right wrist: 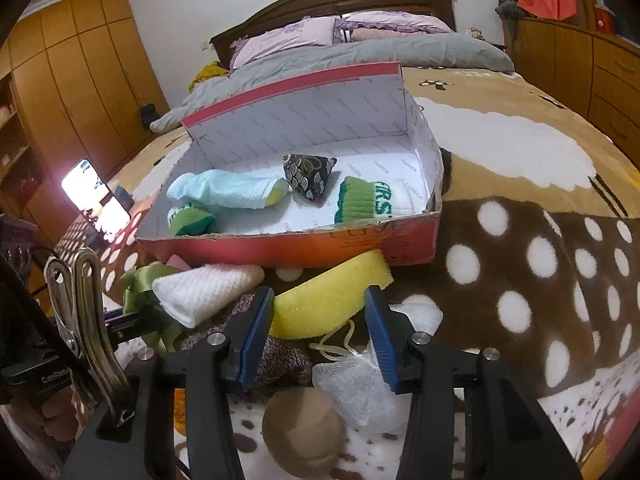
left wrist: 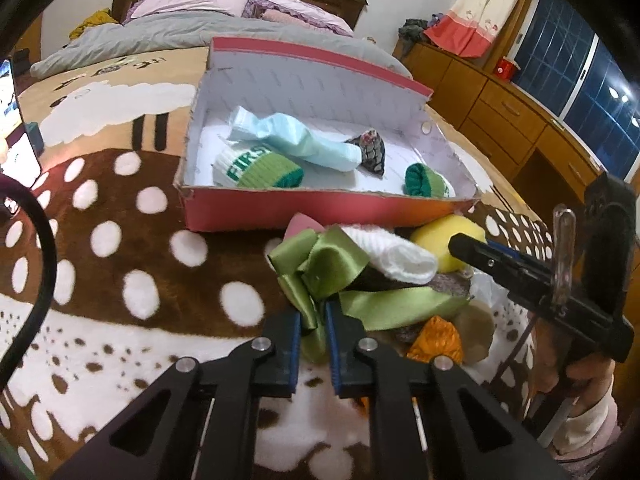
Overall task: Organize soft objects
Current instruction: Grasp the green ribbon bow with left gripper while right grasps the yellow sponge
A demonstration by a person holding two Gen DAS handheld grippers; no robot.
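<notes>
Green ribbon (left wrist: 320,264) pinched in left claw (left wrist: 313,344), tail hidden.

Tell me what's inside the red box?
Inside the red box lie two green socks, a pale blue cloth and a dark patterned pouch. Anything under the cloth is hidden.

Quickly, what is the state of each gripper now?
Left gripper: closed on the green ribbon.
Right gripper: open, holding nothing, over the yellow sponge.
</notes>
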